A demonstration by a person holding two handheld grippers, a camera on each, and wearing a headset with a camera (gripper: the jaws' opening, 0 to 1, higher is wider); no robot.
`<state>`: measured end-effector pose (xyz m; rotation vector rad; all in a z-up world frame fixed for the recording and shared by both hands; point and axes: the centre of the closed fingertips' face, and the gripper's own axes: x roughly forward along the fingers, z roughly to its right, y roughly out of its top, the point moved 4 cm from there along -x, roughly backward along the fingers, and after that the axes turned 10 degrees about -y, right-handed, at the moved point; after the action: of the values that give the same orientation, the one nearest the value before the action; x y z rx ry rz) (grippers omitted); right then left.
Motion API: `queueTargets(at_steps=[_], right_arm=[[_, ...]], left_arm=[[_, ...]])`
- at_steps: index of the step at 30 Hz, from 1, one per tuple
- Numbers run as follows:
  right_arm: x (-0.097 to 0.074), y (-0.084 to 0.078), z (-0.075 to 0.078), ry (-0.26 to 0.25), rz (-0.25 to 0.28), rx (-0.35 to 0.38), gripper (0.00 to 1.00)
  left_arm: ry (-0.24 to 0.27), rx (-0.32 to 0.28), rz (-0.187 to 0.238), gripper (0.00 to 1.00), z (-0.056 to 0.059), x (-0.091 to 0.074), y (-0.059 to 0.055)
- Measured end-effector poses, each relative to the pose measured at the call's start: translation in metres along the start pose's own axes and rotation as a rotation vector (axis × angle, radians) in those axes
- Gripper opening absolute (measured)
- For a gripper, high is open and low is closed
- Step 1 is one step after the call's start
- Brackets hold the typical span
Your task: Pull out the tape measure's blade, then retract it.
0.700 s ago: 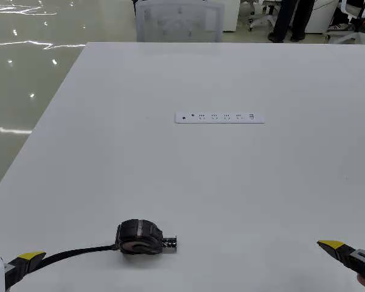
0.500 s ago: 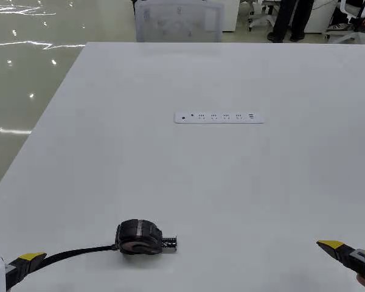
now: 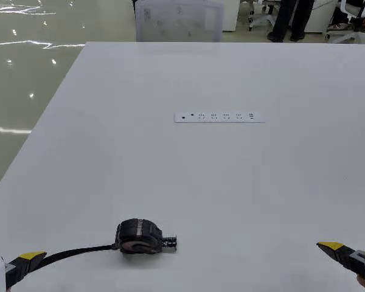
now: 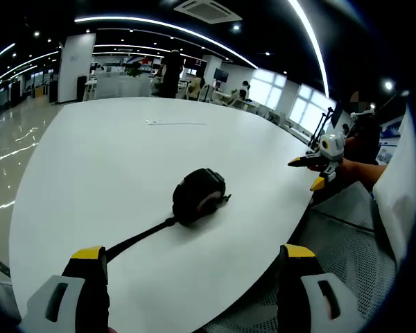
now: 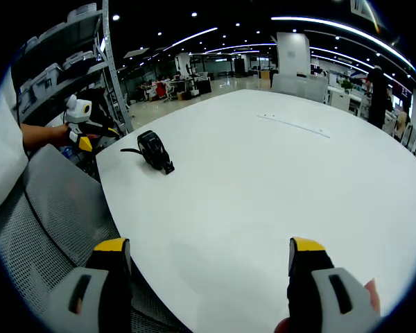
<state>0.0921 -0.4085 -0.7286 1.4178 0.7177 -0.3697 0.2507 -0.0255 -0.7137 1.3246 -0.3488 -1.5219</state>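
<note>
White table [image 3: 243, 182] and the power strip [image 3: 219, 117] at mid-table are same as 0.7 s ago. The tape measure [image 3: 140, 237] hasn't moved. It's near the front edge, blade wound in, black strap [image 3: 73, 252] trailing toward the left gripper [image 4: 194, 252]. The right gripper [image 5: 209, 244] is well apart from it. Both sets of jaws are spread wide, pinching nothing.

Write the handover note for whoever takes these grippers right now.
Left gripper: open, empty, at the near left edge of the table.
Right gripper: open, empty, at the near right edge.
Tape measure: on the table near the left gripper, strap trailing toward it, blade in.
Done: nothing.
Left: hold the tape measure, pull the blade out, retract it.
</note>
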Motion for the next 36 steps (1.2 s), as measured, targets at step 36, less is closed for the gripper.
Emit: queueTargets(at_steps=[36], right_arm=[[0.017,0.009,-0.003,0.061,0.006,0.015,0.9]], left_arm=[[-0.072,0.063,-0.032,1.0,0.002,0.021,0.016]])
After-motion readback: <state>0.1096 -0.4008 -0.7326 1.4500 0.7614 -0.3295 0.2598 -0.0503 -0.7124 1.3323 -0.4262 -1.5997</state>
